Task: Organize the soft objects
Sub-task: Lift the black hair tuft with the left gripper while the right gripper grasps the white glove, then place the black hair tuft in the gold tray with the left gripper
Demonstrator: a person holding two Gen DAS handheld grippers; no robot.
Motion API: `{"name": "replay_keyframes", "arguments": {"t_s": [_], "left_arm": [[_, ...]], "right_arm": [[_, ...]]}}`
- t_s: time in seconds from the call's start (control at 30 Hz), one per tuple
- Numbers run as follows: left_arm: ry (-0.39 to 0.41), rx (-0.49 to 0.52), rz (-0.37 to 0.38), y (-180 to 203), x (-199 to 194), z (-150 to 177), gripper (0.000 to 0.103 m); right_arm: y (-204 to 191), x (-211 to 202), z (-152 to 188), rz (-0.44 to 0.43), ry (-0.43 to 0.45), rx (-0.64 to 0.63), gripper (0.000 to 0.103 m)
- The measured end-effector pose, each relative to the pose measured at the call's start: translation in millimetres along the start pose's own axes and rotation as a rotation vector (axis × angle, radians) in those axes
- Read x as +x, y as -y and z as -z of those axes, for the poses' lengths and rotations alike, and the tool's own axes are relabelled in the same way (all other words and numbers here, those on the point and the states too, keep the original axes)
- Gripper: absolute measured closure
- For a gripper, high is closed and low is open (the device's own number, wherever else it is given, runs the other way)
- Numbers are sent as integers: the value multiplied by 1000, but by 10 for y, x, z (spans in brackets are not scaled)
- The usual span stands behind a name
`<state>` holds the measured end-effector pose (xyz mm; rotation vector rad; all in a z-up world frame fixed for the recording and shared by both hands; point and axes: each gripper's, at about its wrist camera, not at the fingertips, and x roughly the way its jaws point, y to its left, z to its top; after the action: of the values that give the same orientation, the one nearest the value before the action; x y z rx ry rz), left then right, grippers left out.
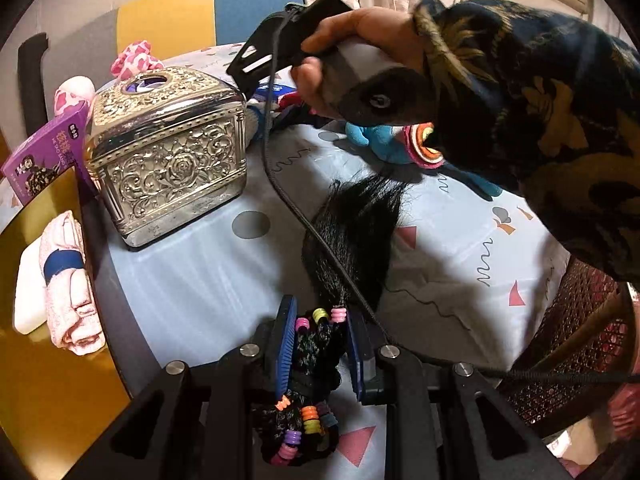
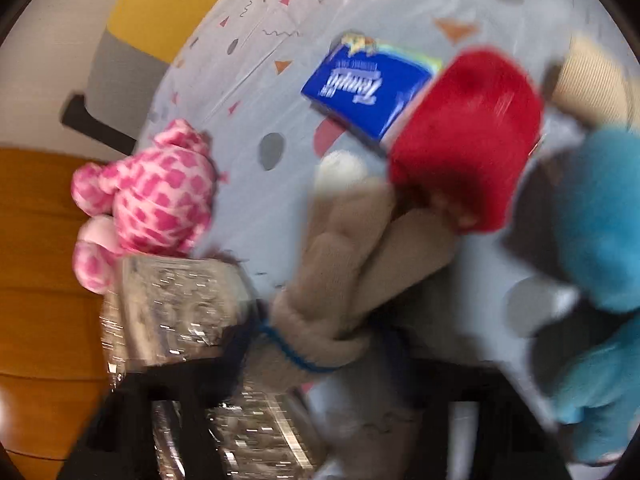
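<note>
My left gripper (image 1: pixel 320 344) is shut on a black hairpiece (image 1: pixel 352 236) with coloured beads; its black tail lies forward on the patterned tablecloth (image 1: pixel 208 280). My right gripper (image 2: pixel 316 344) is shut on a beige plush toy (image 2: pixel 340 272) with a red head (image 2: pixel 468 136); the view is blurred. The right gripper also shows in the left wrist view (image 1: pixel 280 40), held by a hand above the table. A blue plush (image 1: pixel 384 140) lies under that arm and shows in the right wrist view (image 2: pixel 600 240). A pink spotted plush (image 2: pixel 152 200) sits at the table edge.
An ornate silver box (image 1: pixel 172 152) stands left of centre. A blue tissue pack (image 2: pixel 368 92) lies on the table. A purple box (image 1: pixel 44 152) and a pink folded cloth (image 1: pixel 68 280) lie at the left edge. A chair with a yellow and blue back (image 1: pixel 200 12) stands behind.
</note>
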<state>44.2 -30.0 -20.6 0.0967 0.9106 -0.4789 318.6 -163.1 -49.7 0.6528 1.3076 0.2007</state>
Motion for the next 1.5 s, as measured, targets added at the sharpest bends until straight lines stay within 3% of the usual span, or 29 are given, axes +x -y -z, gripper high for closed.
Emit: {"name": "replay_keyframes", "arguments": {"t_s": [0.17, 0.3, 0.47, 0.63, 0.8, 1.07, 1.3, 1.5], "left_arm": [[6, -11, -2, -21, -7, 10, 79], [6, -28, 1, -72, -33, 15, 80], [7, -59, -5, -124, -102, 18, 81], [18, -135, 17, -260, -275, 3, 82], [43, -221, 67, -404, -498, 6, 82], [146, -351, 102, -730, -1012, 6, 82], [246, -545, -52, -1553, -1368, 77, 82], [208, -732, -191, -2361, -1299, 245, 82]], "right_arm": [[-16, -376, 99, 69, 71, -119, 66], [-75, -783, 391, 142, 109, -301, 66], [4, -1072, 817, 247, 103, -462, 66], [155, -998, 1270, 347, 27, -609, 66], [260, -776, 1455, 358, -13, -620, 66], [373, -736, 1376, 318, -12, -560, 63], [336, -729, 1506, 358, -1, -611, 62], [324, -764, 1539, 365, 11, -628, 62]]}}
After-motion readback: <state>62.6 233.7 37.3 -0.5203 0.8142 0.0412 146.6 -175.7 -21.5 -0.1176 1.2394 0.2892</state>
